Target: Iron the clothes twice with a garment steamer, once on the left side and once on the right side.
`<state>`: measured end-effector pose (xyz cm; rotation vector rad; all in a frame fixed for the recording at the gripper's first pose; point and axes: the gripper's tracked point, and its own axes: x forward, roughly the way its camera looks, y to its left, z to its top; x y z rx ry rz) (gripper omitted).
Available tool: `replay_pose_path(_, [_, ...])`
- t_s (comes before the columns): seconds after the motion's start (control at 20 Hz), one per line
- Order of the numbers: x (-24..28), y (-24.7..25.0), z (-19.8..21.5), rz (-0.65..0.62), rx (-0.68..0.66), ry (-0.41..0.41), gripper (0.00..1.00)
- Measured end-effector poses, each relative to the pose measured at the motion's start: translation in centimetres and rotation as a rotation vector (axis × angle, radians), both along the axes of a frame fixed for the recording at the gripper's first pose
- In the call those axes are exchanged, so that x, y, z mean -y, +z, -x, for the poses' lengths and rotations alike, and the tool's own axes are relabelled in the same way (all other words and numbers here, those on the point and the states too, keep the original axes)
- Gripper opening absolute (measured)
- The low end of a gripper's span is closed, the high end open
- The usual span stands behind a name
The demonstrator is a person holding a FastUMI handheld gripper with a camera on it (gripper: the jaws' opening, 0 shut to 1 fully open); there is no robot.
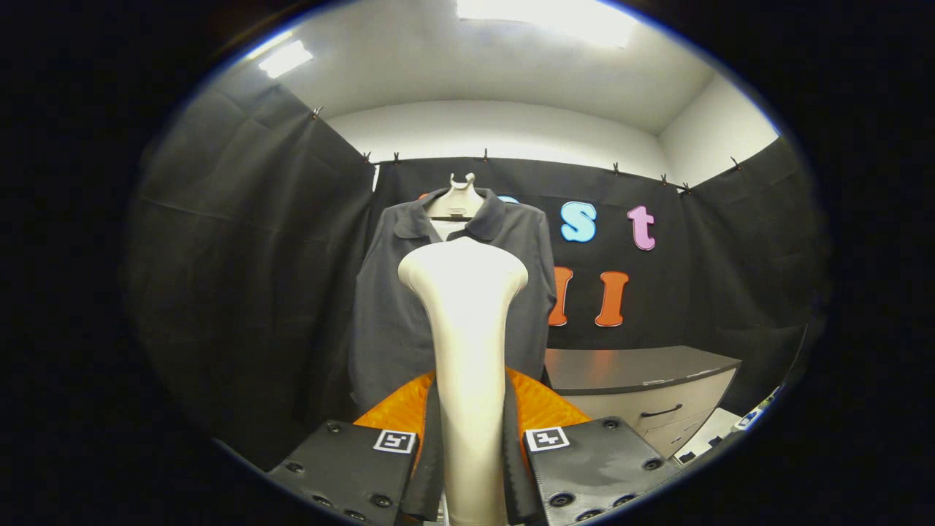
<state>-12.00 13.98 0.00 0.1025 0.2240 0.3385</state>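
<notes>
The claw (471, 446) is clamped on the steamer (467, 321), which stands upright. The shirt (387, 314) hangs straight ahead, just beyond the steamer's head.

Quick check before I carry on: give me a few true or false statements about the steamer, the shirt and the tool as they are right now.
1. The tool is shut on the garment steamer. True: both fingers press its handle.
2. The steamer head is pressed flat on the shirt. False: contact cannot be confirmed; the head stands up in front of it.
3. The shirt lies folded on the cabinet. False: it hangs on a hanger beyond the steamer.
4. The cabinet stands beside the shirt. True.
</notes>
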Motion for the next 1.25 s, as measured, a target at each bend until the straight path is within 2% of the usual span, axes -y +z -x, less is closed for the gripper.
replay_pose_path(0.5, [5.3, -0.5, -2.3, 0.014, -0.018, -0.086, 0.41])
replay_pose_path(1.0, [4.9, 0.5, -1.8, 0.015, -0.023, -0.090, 0.41])
replay_pose_path(1.25, [3.8, 1.3, -1.4, 0.001, -0.019, -0.060, 0.41])
